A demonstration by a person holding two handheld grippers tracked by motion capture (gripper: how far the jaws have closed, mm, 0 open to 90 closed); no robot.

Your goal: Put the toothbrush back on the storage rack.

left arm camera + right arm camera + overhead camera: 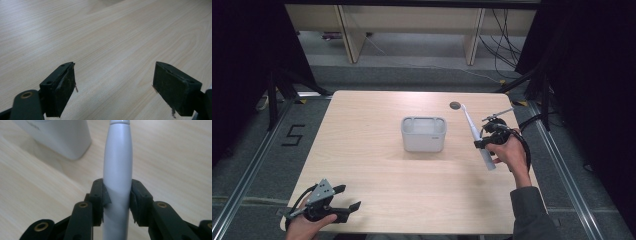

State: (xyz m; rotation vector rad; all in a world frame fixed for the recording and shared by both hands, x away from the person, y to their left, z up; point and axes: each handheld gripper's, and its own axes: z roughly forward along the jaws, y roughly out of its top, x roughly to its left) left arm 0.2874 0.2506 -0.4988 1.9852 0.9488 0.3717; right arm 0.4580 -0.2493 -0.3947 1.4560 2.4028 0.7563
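Right gripper (117, 202) clamped on electric toothbrush (117, 170) handle, held above table (362, 150), right of white holder (424, 134). Left gripper (113, 87) spread, idle. Pickup judged done; placement in holder outstanding.

The high view is looking forward and down from above the near edge of the table (377, 165), taking in the whole top and the floor beyond. The left gripper view is sitting low at the near left corner, looking along its jaws close over bare wood (105, 37). The right gripper view is looking from the right side toward the white holder (57, 137), which the high view is also showing at the table's centre (423, 134).
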